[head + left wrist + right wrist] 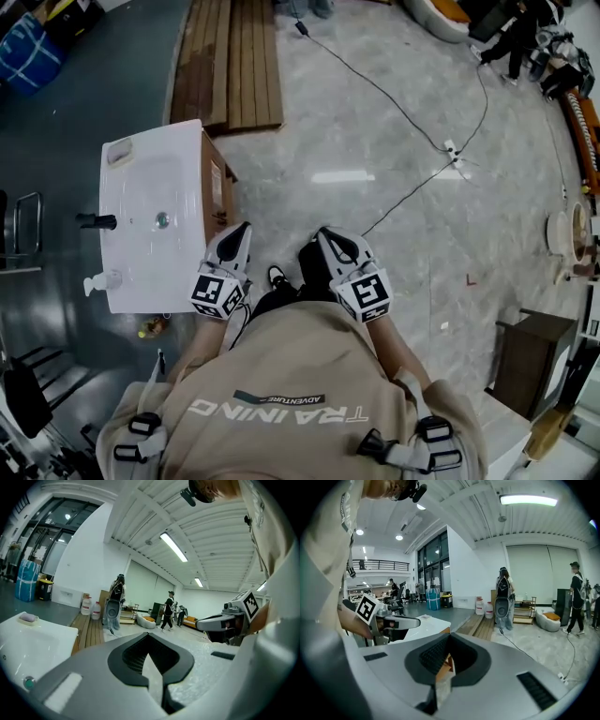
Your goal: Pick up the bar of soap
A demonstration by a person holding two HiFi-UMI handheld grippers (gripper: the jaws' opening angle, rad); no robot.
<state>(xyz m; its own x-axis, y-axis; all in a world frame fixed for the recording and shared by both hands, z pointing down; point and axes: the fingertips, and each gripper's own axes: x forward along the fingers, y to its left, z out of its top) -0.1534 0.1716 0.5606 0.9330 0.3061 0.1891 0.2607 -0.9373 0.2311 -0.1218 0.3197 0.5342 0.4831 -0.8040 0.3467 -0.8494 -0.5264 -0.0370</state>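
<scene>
Left tongs (240, 231), right tongs (325, 236) were fully closed, empty. I reckoned: open left tongs wide, straddle soap (119, 154) at far sink (192, 187) corner squarely, squeeze gently.

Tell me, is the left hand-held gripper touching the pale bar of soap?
Apart. In the head view the left hand-held gripper hangs near the person's body, while the pale bar of soap lies at the white sink's far corner.

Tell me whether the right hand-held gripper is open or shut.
Shut. In the right gripper view the right hand-held gripper has its jaws together, with nothing held between them.
</scene>
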